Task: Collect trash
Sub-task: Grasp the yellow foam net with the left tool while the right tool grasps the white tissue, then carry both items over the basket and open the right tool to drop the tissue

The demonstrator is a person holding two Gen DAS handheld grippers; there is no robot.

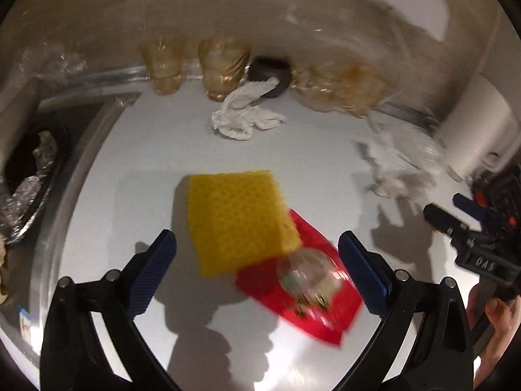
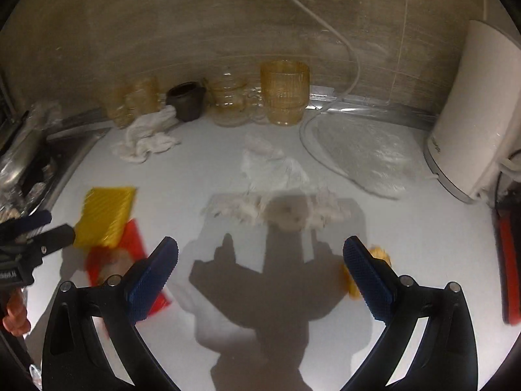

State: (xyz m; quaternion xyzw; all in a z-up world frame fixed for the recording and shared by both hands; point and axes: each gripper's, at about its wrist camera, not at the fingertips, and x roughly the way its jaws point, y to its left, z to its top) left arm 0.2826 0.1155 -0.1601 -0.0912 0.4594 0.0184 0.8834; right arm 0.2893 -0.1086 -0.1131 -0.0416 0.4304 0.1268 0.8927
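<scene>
Beside the yellow sponge (image 1: 239, 220) on the white desk (image 1: 130, 176), a red wrapper (image 1: 312, 296) lies partly tucked under the sponge's corner, between the released fingers of the left gripper (image 1: 257, 272). Beyond the sponge a crumpled white tissue (image 1: 244, 114) touches a dark cup (image 1: 272, 73). Right gripper (image 2: 260, 277) hovers spread and empty, torn tissue scraps (image 2: 276, 210) ahead of it.

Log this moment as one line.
left tongs: open, over red wrapper, sponge | right tongs: open, empty | crumpled tissue: ahead, uncollected
</scene>
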